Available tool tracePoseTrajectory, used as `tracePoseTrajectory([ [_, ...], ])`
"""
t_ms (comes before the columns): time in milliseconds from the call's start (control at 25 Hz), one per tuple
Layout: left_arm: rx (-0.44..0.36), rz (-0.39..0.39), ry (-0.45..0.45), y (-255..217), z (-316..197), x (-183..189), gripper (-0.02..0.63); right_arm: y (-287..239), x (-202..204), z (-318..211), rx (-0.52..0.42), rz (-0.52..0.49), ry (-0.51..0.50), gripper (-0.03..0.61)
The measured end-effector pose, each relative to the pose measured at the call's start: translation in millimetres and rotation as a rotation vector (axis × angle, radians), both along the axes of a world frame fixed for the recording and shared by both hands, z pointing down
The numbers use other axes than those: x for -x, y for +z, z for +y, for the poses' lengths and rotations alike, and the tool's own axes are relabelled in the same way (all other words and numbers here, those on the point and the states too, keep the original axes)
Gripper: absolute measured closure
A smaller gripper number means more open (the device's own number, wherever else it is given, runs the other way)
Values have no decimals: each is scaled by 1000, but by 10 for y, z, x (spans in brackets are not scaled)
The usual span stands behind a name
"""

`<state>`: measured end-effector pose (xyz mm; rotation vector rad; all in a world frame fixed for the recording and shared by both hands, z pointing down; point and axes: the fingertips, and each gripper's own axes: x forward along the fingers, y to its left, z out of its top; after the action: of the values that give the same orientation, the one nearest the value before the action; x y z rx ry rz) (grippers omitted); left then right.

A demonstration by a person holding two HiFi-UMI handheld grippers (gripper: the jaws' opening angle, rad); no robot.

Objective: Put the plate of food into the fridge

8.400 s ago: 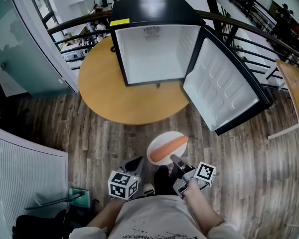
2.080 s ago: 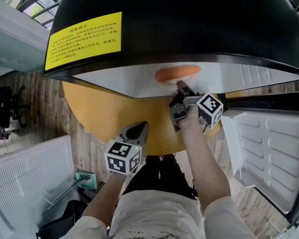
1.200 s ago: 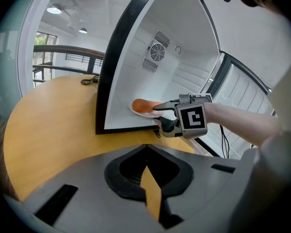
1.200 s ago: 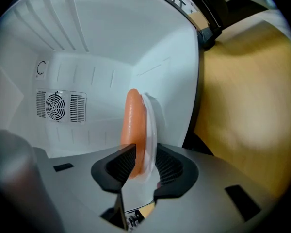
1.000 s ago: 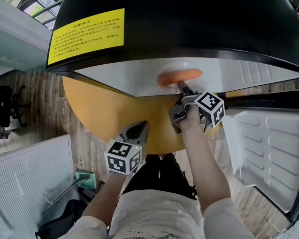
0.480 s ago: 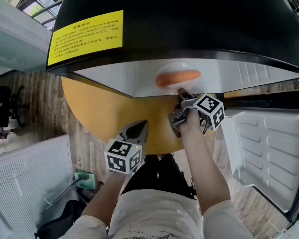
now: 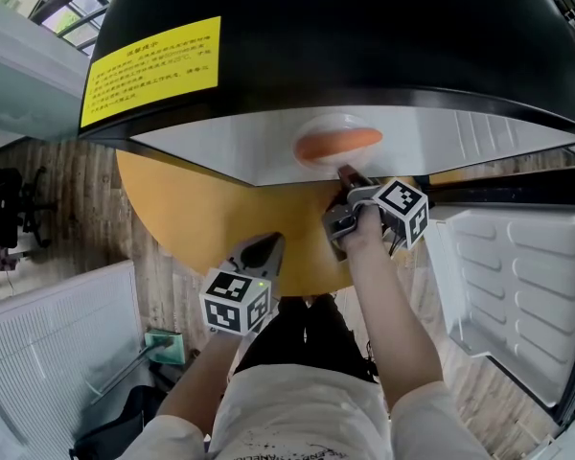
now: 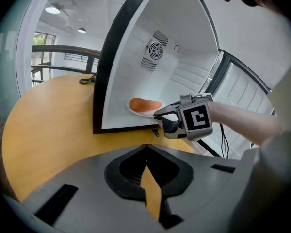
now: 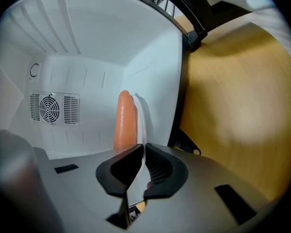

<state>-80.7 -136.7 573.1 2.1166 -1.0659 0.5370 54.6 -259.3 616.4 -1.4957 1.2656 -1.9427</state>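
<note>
Plate [image 7: 318, 126] with the orange sausage-looking food [image 7: 337, 144] is sitting on the white floor of the open mini fridge [image 7: 364, 46], close to the front edge. The fridge itself sits on a round wooden desk [image 7: 201, 218], with its door [image 7: 508, 286] swung out to the right.

The right gripper [image 7: 343, 172] is right at the near side of the plate. Its fingers are closing, and there's only a thin slit left between them. In the right gripper view the plate's rim runs straight into that slit, so I'd say they're pinching the rim.

The left gripper [image 7: 262, 250] hangs low over the near edge of the desk, well back from the fridge. Its fingers are clenched together on nothing, tips touching.
</note>
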Motion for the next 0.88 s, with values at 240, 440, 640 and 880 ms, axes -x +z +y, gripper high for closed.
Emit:
tracePoseTrajectory([
  [240,0,-5,-7,5,-2,40,591,12,31,-111,-32,-17,8,541],
  [440,3,-6,-12,15,5,73,591,6,42,-172,-46,-14,4,541],
  [640,3,-5,-10,13,0,72,591,-12,26,-164,-67,22,-5,540],
  [880,-4,-4,-7,18,-22,74,591,-53,58,-58,-83,59,-37,540],
])
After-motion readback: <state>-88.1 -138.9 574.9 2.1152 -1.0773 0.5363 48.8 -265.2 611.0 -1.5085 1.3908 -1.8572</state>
